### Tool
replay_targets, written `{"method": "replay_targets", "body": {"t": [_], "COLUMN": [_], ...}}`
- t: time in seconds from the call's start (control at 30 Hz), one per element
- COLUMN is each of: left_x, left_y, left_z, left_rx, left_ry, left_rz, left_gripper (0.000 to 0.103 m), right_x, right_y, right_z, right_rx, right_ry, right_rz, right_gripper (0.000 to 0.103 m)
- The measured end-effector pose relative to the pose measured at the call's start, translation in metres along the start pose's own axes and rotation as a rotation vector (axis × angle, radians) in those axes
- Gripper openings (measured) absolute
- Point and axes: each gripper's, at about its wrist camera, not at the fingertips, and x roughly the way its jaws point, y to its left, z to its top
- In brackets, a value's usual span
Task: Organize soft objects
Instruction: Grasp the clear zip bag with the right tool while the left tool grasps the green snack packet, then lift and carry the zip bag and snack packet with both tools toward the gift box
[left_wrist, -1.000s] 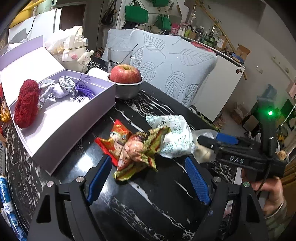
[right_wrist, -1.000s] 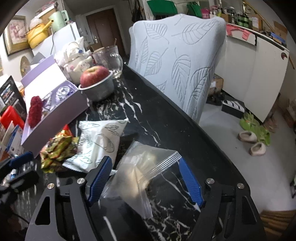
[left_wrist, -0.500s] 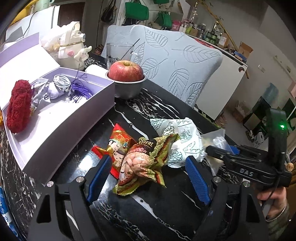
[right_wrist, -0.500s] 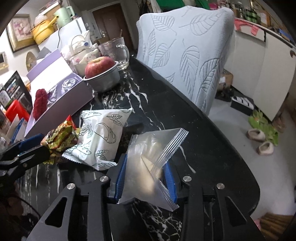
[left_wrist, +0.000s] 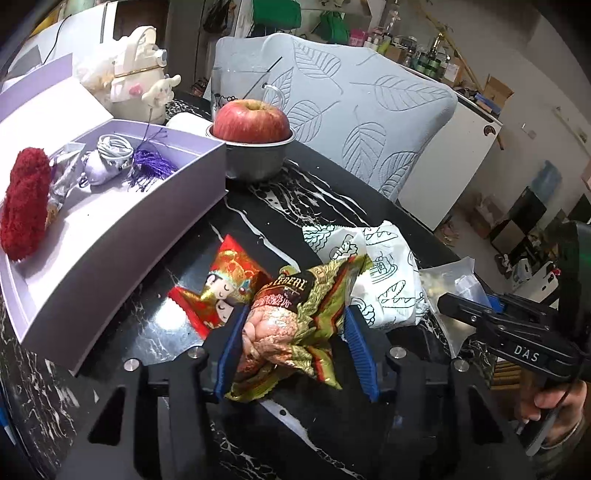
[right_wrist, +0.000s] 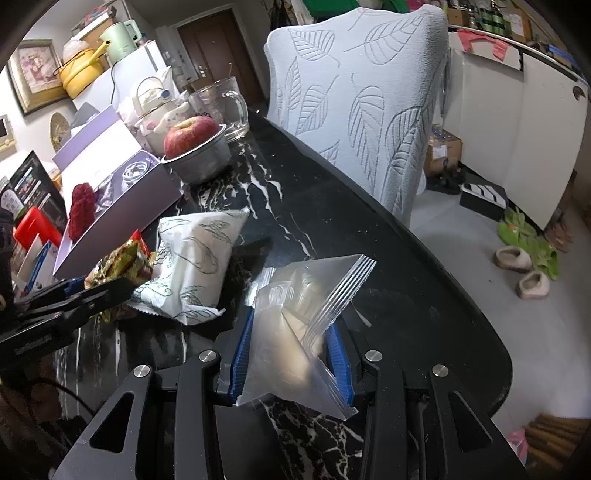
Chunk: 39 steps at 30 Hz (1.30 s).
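My left gripper (left_wrist: 295, 310) is closing on a green and gold snack packet (left_wrist: 288, 332) that lies on the black marble table (left_wrist: 325, 192); both blue pads touch its sides. Under its left edge lies a red foil packet (left_wrist: 218, 284), and a white bread-print packet (left_wrist: 388, 280) lies just behind to the right. In the right wrist view my right gripper (right_wrist: 291, 325) is shut on a clear zip bag (right_wrist: 295, 332) with pale contents, tilted up off the table. The white packet (right_wrist: 192, 266) sits to its left.
An open purple box (left_wrist: 122, 229) at the left holds a red fluffy item (left_wrist: 24, 206), a cable and a purple tassel. Behind it stand an apple in a metal bowl (left_wrist: 251, 122) and a glass mug (right_wrist: 221, 107). A leaf-patterned chair back (right_wrist: 369, 110) borders the table's curved right edge (right_wrist: 461, 314).
The left gripper came forward and down over the green packet and its jaws narrowed onto it. The right gripper's jaws closed on the clear bag, which now stands pinched and tilted.
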Motion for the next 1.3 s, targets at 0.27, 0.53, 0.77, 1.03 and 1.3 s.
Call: {"method": "replay_targets", "body": {"t": [0.27,0.53,0.77,1.03,1.3], "left_x": [-0.007,-0.023,-0.036,-0.016,-0.009], "left_y": [-0.001,-0.011,-0.020,-0.023,-0.025], "left_z": [-0.009,-0.029,-0.047,-0.047,-0.046], "left_rx": [-0.018,-0.011,0.009,0.019,0.030], "left_ry": [0.011,0.042,0.059,0.135,0.096], "left_rz": [-0.021,-0.020,-0.015,0.027,0.018], "left_gripper": [0.047,0.047,0.047,0.056,0.051], "right_x": [-0.005,-0.017,-0.025,-0.023,-0.018], "right_y": [0.001,0.002,0.007,0.009,0.029], "right_z": [-0.007,-0.020,-0.031,-0.034,-0.038], "right_rx": [-0.003,-0.010,-0.028,-0.023,-0.136], "right_ry": [0.001,0.003,0.011,0.032,0.017], "right_rz": [0.000,0.017,0.039,0.045,-0.050], "right_gripper": [0.038,0.038,0.038,0.051,0.048]}}
